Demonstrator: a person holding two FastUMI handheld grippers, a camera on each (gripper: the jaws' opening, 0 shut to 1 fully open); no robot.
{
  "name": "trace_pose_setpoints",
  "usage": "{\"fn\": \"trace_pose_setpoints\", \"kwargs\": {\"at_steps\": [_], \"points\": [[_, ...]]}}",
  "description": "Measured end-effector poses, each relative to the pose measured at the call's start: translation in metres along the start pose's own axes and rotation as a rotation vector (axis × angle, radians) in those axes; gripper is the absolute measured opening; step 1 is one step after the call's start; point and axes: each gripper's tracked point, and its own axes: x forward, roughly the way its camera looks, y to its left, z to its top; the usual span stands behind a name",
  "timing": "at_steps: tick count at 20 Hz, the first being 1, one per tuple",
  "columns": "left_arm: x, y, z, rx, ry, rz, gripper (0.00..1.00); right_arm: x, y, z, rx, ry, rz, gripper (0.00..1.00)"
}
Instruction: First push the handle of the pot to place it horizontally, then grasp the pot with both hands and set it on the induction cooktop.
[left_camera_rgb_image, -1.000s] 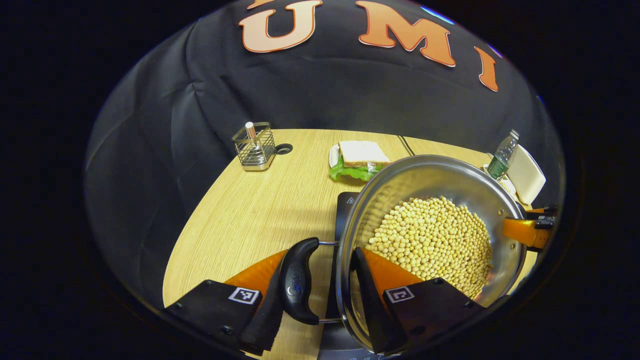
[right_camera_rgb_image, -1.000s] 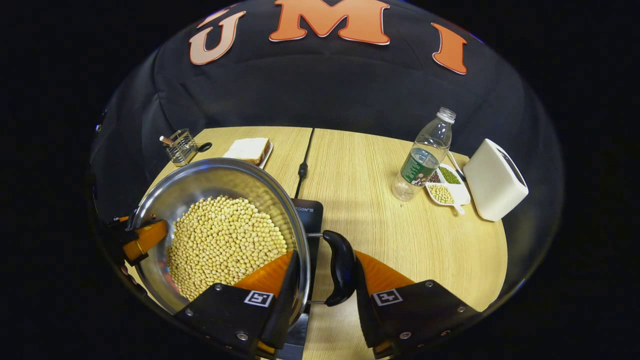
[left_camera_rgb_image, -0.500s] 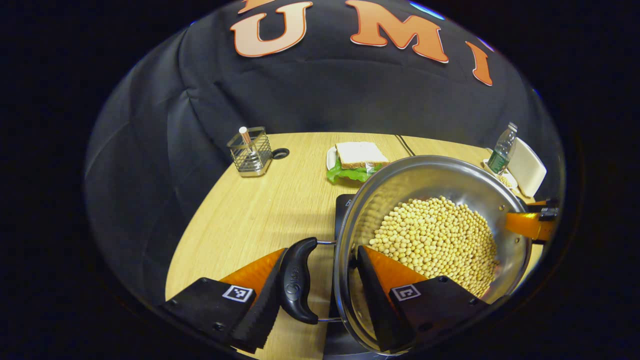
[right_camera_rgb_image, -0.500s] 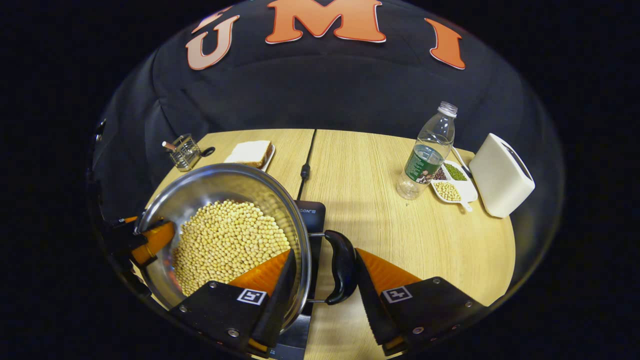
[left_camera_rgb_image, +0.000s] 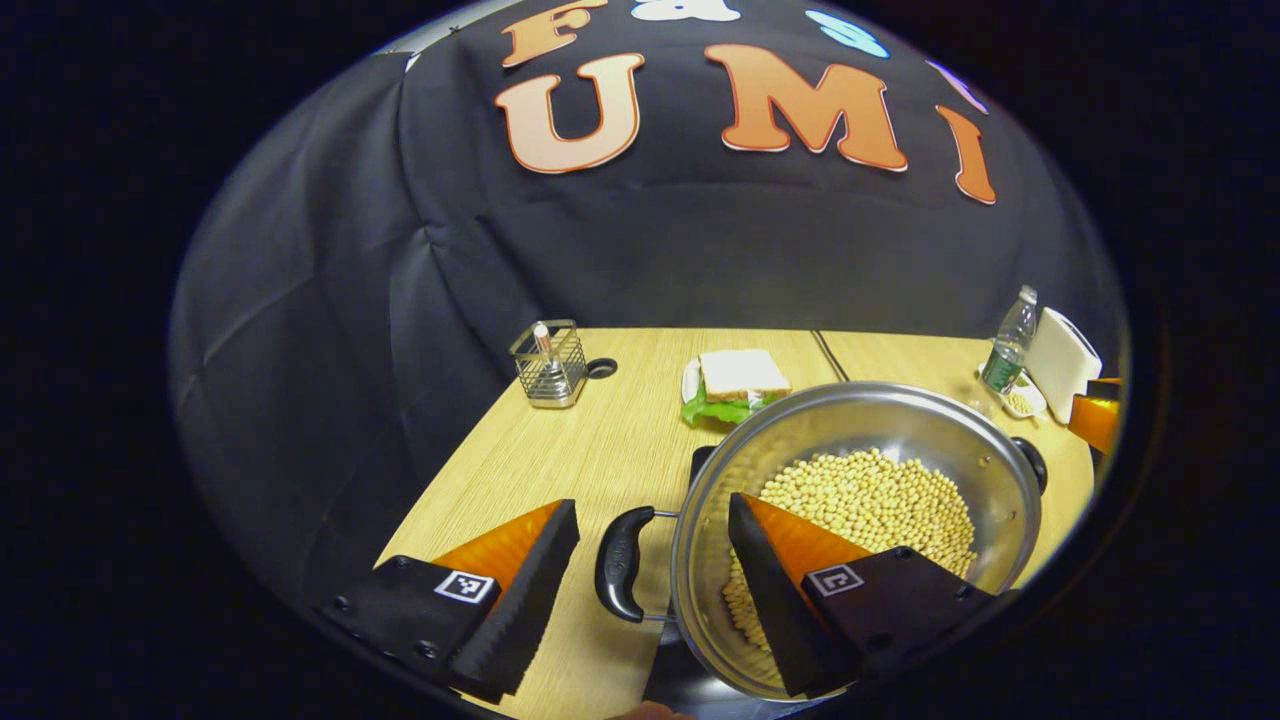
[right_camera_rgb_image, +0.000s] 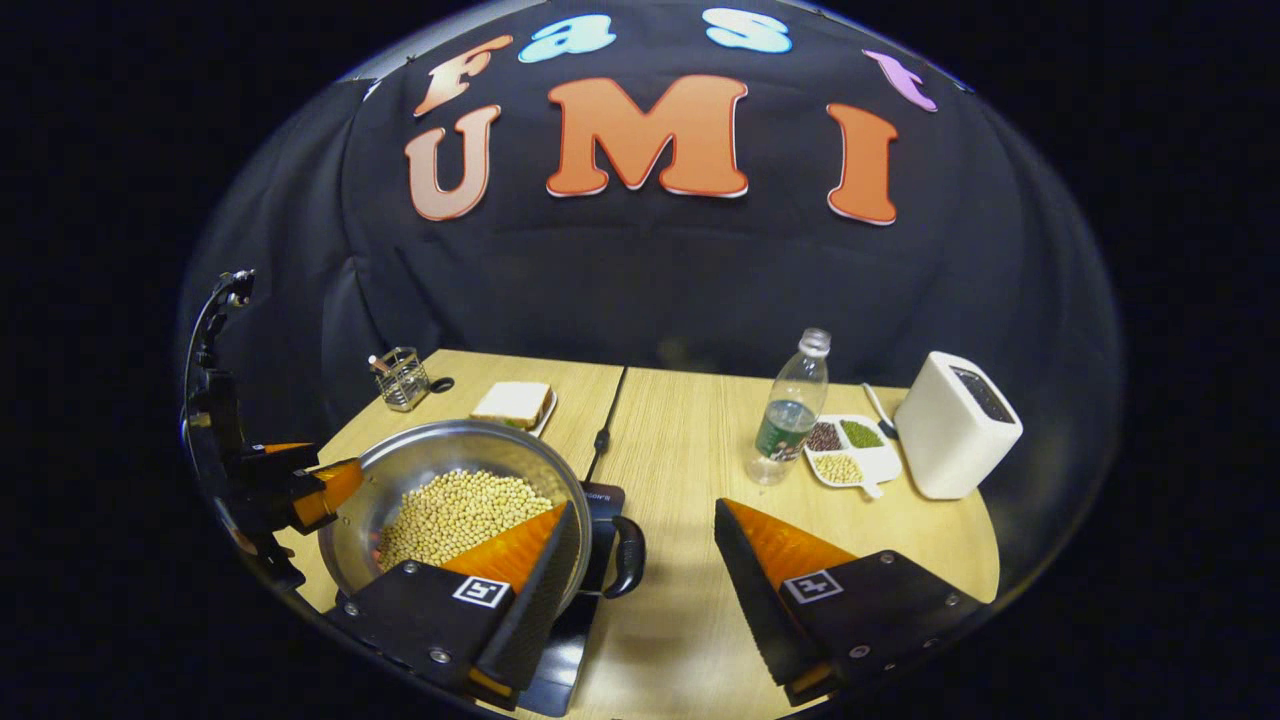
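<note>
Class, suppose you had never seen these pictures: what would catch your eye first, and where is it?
The steel pot, heaped with pale beans, sits on the black cooktop at the table's near edge. Both grippers, left and right, hang open, jaws apart. Farther right stand a water bottle and white box.

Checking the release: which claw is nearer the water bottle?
Right. The right claw is open beside the pot, on the water bottle side; the left claw is open at the pot's far handle.

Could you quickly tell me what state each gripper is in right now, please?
Left gripper: open, holding nothing; the pot handle sits free between its fingers.
Right gripper: open, holding nothing, raised above the pot.
</note>
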Motion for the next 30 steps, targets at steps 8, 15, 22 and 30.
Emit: {"fn": "trace_pose_setpoints", "kwargs": {"at_steps": [8, 15, 22, 30], "points": [[-0.087, -0.023, 0.09, -0.052, -0.295, -0.029, 0.98, -0.099, -0.052, 0.068, -0.036, -0.261, -0.031, 0.88], [-0.184, -0.034, 0.159, -0.099, -0.519, -0.068, 1.0, -0.182, -0.097, 0.108, -0.015, -0.43, -0.044, 0.9], [-0.289, -0.051, 0.201, -0.117, -0.71, -0.131, 0.99, -0.26, -0.116, 0.148, -0.062, -0.629, -0.086, 0.93], [-0.347, -0.034, 0.214, -0.153, -0.797, -0.109, 0.99, -0.322, -0.107, 0.167, -0.091, -0.76, -0.078, 0.95]]}}
